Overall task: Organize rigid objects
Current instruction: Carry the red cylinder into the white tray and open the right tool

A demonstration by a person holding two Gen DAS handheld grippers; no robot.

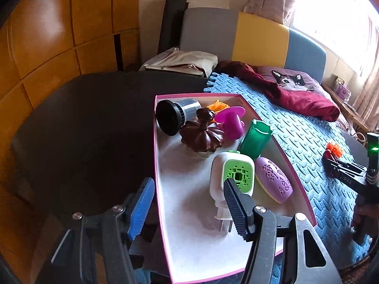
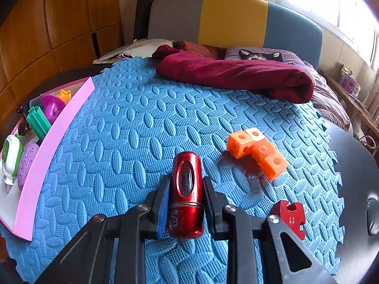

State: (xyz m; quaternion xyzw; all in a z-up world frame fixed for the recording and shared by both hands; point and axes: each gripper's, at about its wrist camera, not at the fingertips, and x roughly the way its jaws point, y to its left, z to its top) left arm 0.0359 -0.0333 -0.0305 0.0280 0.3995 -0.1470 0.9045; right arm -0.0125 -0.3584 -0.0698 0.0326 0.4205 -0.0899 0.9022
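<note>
My right gripper (image 2: pixel 186 184) is shut on a red metal cylinder (image 2: pixel 187 194), held just above the blue foam mat (image 2: pixel 132 127). Orange linked cubes (image 2: pixel 258 151) and a red notched block (image 2: pixel 290 217) lie on the mat to its right. My left gripper (image 1: pixel 187 187) is open and empty over the pink-rimmed box (image 1: pixel 155 156), its right finger in front of a white and green plug-in device (image 1: pixel 232 179). The box also holds a purple oval case (image 1: pixel 274 182), a green tube (image 1: pixel 255 139), a brown pumpkin lid (image 1: pixel 201 135), a magenta piece (image 1: pixel 231 120) and a black and grey cylinder (image 1: pixel 175 116).
A dark red cloth (image 2: pixel 236 75) and a cat-print cushion (image 1: pixel 289 80) lie at the back of the mat. The mat sits on a black table (image 1: pixel 90 123). The box shows at the left of the right wrist view (image 2: pixel 47 146). The right gripper's body (image 1: pixel 350 172) is at the mat's right.
</note>
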